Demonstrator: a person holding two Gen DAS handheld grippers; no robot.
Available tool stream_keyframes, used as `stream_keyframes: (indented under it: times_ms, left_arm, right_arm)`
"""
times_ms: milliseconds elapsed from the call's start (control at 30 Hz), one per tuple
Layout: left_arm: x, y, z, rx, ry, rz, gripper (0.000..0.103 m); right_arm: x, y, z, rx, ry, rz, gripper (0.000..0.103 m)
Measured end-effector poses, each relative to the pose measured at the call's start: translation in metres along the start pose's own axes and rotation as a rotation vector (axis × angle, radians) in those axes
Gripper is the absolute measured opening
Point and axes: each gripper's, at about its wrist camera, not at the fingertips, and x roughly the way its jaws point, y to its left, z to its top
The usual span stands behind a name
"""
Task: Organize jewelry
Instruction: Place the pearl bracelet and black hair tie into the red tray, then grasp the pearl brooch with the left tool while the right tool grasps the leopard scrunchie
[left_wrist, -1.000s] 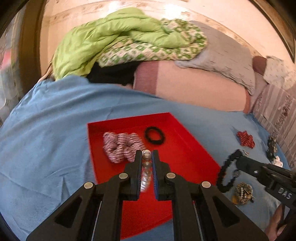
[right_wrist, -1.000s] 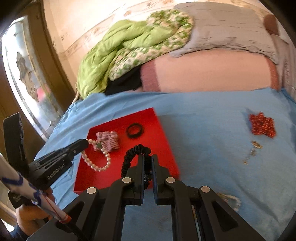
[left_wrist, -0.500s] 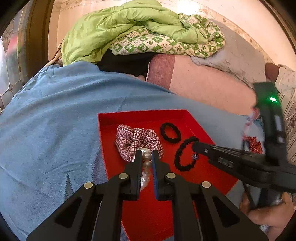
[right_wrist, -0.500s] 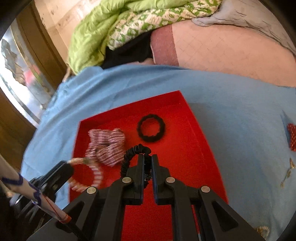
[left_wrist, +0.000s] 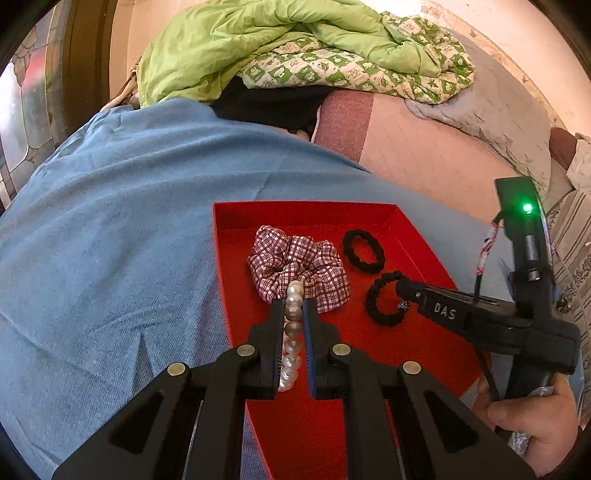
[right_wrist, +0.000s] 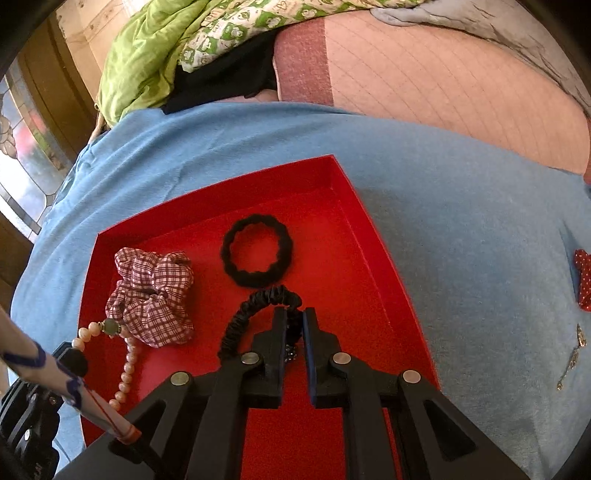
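Bed (left_wrist: 110, 240) lay under blue sheet, green quilt (left_wrist: 258, 40) heaped behind. Red tray (right_wrist: 369, 258) sat on sheet. Right gripper (right_wrist: 294, 325), marked "DAS", jaws just opening, black ruffled band (right_wrist: 251, 306) loose between them over tray. Left gripper (left_wrist: 294, 310) clamped pearl bracelet (left_wrist: 291, 332) above tray beside plaid scrunchie (left_wrist: 295, 266).

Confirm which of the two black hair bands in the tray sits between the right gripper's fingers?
The ruched satin band with the small dark charm, between the right gripper fingers, whose jaws have just been opening. The thicker band lies free, farther back in the red tray.
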Motion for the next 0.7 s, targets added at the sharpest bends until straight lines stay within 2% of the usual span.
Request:
stream_keyframes:
  times_ms: [33,100,167,233,300,367,533,600,700]
  left_arm:
    - [0.000,0.000,0.000,0.000,-0.002,0.002,0.010]
    - [-0.001,-0.001,0.000,0.002,-0.003,0.002,0.010]
    - [-0.003,-0.001,0.000,0.000,-0.008,0.000,0.010]
    - [-0.007,-0.002,0.001,-0.002,-0.023,-0.003,0.015]
    - [-0.017,-0.003,0.003,-0.007,-0.060,-0.004,0.044]
    - [-0.032,-0.005,0.004,-0.009,-0.128,-0.004,0.059]
    - [-0.051,-0.019,0.002,0.002,-0.189,-0.021,0.060]
    - [-0.052,-0.026,-0.001,-0.004,-0.180,-0.040,0.060]
    - [-0.052,-0.044,-0.007,0.018,-0.154,-0.080,0.060]
  right_arm:
    - [-0.003,-0.001,0.000,0.003,-0.005,0.007,0.028]
    - [-0.012,-0.002,0.001,-0.001,-0.026,0.016,0.034]
    - [-0.022,-0.003,0.001,-0.010,-0.042,0.028,0.034]
    - [-0.042,-0.005,-0.002,-0.015,-0.075,0.052,0.034]
    - [-0.065,-0.005,-0.007,-0.017,-0.124,0.077,0.034]
    - [-0.091,-0.011,-0.020,-0.024,-0.176,0.080,0.034]
    - [-0.136,-0.031,-0.062,-0.051,-0.240,0.037,0.034]
    - [-0.146,-0.044,-0.077,-0.049,-0.242,0.036,0.034]
    - [-0.158,-0.078,-0.097,0.019,-0.238,0.068,0.034]
